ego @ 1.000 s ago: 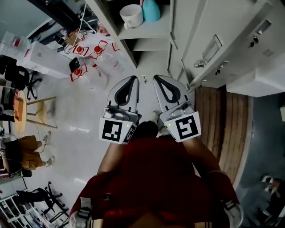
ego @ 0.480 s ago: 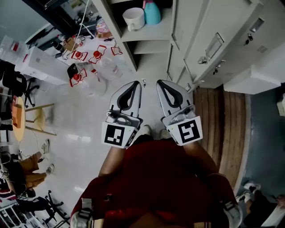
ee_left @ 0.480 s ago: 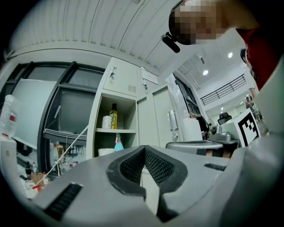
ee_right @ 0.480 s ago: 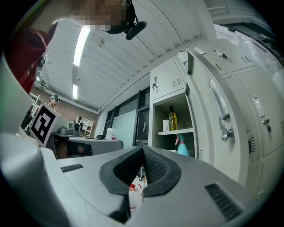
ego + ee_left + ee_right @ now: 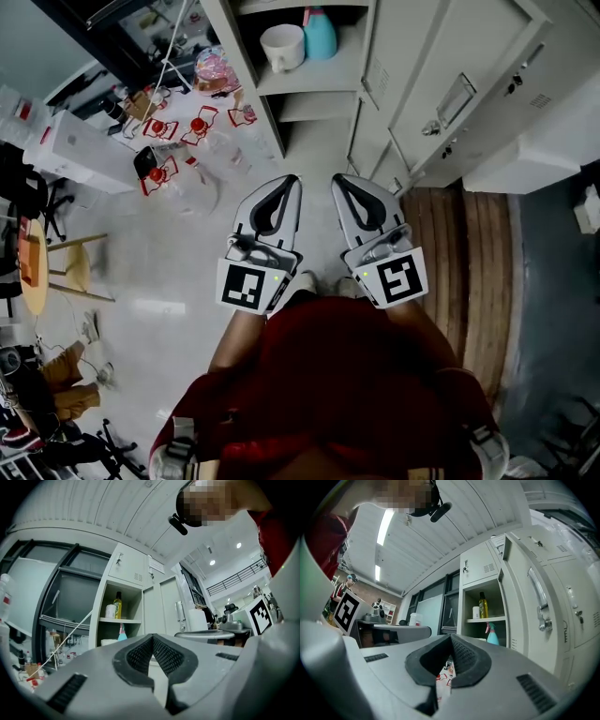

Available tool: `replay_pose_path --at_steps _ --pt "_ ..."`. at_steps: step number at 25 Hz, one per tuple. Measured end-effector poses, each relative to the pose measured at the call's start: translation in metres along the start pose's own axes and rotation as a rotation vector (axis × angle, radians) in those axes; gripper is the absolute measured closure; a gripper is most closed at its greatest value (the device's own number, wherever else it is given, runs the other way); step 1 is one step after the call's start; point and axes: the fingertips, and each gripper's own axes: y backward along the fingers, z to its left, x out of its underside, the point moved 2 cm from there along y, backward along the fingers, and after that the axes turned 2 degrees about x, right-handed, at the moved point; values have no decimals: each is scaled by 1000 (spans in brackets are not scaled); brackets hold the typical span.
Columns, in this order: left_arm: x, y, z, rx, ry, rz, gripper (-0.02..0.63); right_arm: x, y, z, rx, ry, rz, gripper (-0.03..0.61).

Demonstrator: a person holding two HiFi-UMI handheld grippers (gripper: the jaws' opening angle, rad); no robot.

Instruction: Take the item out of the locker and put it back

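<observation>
The open locker (image 5: 309,75) stands ahead at the top of the head view. On its lower shelf sit a white mug (image 5: 281,45) and a teal spray bottle (image 5: 320,30). In the gripper views the shelf above holds a yellow oil bottle (image 5: 117,605) (image 5: 483,605) beside a white roll (image 5: 110,611), with the spray bottle (image 5: 122,633) (image 5: 491,634) below. My left gripper (image 5: 289,181) (image 5: 153,636) and right gripper (image 5: 340,180) (image 5: 451,637) are held side by side in front of the locker, well short of it. Both are shut and empty.
The locker's open door (image 5: 534,597) hangs to the right, with closed lockers (image 5: 457,94) beyond it. Several clear jugs with red caps (image 5: 178,150) and a white box (image 5: 80,150) lie on the floor to the left. A wooden strip (image 5: 478,244) runs along the right.
Both grippers have edged forward toward the locker, staying shut. The head view has shifted, so more of the locker shelf and its items shows.
</observation>
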Motion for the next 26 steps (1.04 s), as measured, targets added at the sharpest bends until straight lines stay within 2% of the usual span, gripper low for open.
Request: replay_pose_path --at_steps 16,26 --pt "6 1 3 29 -6 28 607 0 -2 1 29 17 7 581" --pt "0 4 10 24 -2 -7 607 2 -7 9 20 25 12 581"
